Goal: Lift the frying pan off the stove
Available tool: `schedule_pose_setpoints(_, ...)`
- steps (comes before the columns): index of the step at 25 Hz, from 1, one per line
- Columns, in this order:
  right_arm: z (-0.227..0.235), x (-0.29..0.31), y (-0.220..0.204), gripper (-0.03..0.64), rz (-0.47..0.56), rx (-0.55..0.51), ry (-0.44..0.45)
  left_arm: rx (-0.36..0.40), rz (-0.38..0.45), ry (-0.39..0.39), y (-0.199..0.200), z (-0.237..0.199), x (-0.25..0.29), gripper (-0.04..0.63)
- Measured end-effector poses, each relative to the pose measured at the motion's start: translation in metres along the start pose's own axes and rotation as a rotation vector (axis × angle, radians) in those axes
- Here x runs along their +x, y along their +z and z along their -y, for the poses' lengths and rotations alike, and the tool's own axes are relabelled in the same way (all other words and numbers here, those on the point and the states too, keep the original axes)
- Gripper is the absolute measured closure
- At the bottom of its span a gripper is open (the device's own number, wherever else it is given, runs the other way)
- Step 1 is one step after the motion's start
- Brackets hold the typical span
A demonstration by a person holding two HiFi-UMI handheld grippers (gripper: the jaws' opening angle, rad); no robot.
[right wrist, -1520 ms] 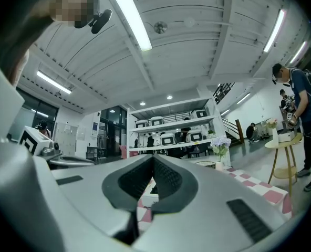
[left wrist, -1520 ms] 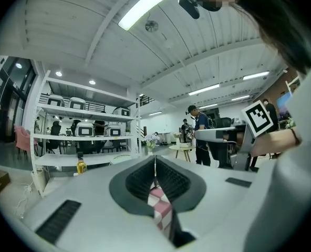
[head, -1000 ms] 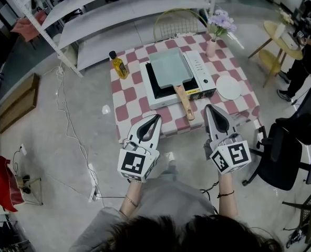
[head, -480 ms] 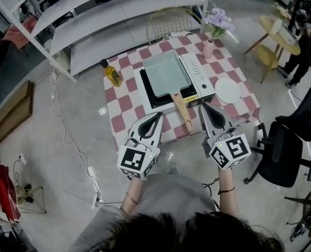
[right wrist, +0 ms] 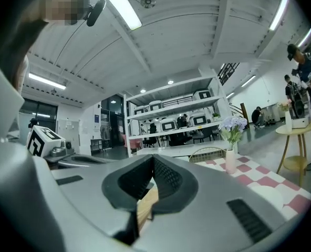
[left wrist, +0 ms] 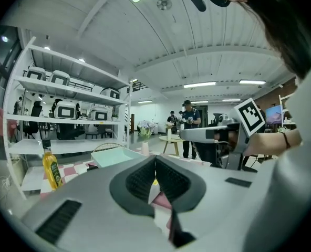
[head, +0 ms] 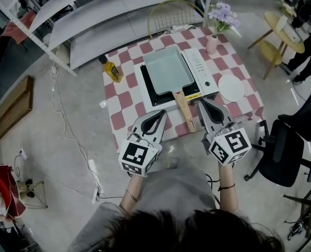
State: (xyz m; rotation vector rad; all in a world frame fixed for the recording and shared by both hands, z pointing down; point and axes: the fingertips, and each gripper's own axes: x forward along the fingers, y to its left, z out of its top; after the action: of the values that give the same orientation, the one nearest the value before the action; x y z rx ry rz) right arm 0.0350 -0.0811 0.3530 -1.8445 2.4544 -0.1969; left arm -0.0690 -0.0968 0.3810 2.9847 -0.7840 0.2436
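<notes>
Looking at the left gripper (head: 160, 112): jaws clenched tight together with nothing in them. In its own view (left wrist: 155, 158) the ribbed pads meet, and only pink-and-white tablecloth shows in the notch below.
Right gripper (head: 202, 102): same deal, squeezed closed on itself and empty. Its own view (right wrist: 153, 160) shows the pads together, with a bit of wood peeking through the notch under them. That wood sits behind the pads and isn't pinched.
Frying pan (head: 168, 69): pale teal and rectangular, sitting flat on the stove (head: 201, 67), not lifted.
Handle (head: 183, 105): wooden, pokes out past the stove's front edge toward the person. It lies between the two grippers, nearer the right one, and neither touches it.
Gripper placement: both hang over the near side of the checkered table (head: 125, 96), tips aimed at the stove's front. The right tip is just beside the handle and the left one is further off.
Other stuff on the table: oil bottle (head: 111, 70) left of the stove, white plate (head: 231, 88) to its right, and a vase of flowers (head: 214, 43) at the far corner.
</notes>
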Motion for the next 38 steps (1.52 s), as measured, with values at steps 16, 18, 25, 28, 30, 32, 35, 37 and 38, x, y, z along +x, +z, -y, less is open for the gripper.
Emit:
schedule_pose_setpoints(16,0.027,0.039,-0.028,0.595,-0.174,0.124,0.193,-0.193,-0.184,0.037,-0.035,-0.002,0.033,0.568)
schedule_pose_setpoints(18,0.031,0.045,-0.032,0.595,-0.197,0.155,0.225,-0.221,-0.207,0.058,-0.039,-0.005,0.037,0.568)
schedule_pose_setpoints(25,0.038,0.063,-0.047,0.595,-0.287,0.210,0.330,-0.283,-0.273,0.101,-0.053,-0.010,0.048,0.568)
schedule_pose_setpoints(28,0.044,0.067,-0.052,0.594,-0.322,0.236,0.352,-0.318,-0.293,0.108,-0.057,-0.009,0.052,0.568)
schedule_pose_setpoints(30,0.047,0.070,-0.055,0.594,-0.341,0.255,0.367,-0.345,-0.302,0.119,-0.059,-0.010,0.055,0.567)
schedule_pose_setpoints(32,0.048,0.072,-0.059,0.594,-0.366,0.275,0.394,-0.370,-0.316,0.136,-0.062,-0.011,0.056,0.567)
schedule_pose_setpoints(35,0.048,0.075,-0.065,0.594,-0.416,0.303,0.432,-0.402,-0.351,0.154,-0.069,-0.011,0.056,0.566)
schedule_pose_setpoints(37,0.049,0.076,-0.069,0.594,-0.443,0.320,0.448,-0.415,-0.364,0.164,-0.072,-0.010,0.056,0.566)
schedule_pose_setpoints(38,0.049,0.077,-0.071,0.594,-0.454,0.331,0.455,-0.421,-0.366,0.171,-0.072,-0.010,0.056,0.566)
